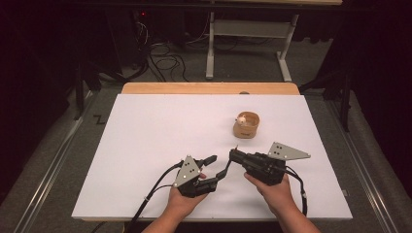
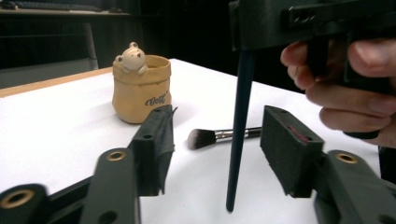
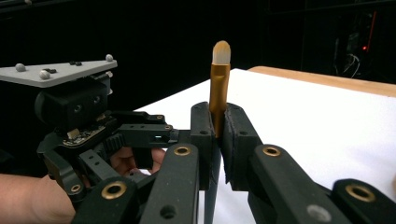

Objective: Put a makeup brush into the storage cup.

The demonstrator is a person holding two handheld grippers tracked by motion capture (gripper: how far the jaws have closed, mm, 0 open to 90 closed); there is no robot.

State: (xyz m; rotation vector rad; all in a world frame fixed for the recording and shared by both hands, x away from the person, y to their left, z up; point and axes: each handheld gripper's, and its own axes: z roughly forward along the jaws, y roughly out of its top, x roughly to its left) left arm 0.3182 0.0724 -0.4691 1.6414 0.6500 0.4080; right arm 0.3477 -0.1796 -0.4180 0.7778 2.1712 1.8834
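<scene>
My right gripper (image 3: pixel 219 122) is shut on a makeup brush (image 3: pixel 219 84) at its gold ferrule, and the pale bristle tip points up past the jaws. The brush's dark handle (image 2: pixel 238 135) hangs down from the right gripper (image 1: pixel 233 156) into the gap between the jaws of my left gripper (image 2: pixel 220 148), touching neither pad. The left gripper (image 1: pixel 214 171) is open, just left of the right one near the table's front. A second brush (image 2: pixel 208 137), with dark fluffy bristles and a silver ferrule, lies on the white table beyond the jaws.
A tan cup (image 1: pixel 246 125) with a small bear figure on its rim stands behind the grippers at the right centre. The white sheet (image 1: pixel 155 131) covers a wooden table. A table frame and cables lie on the floor beyond the far edge.
</scene>
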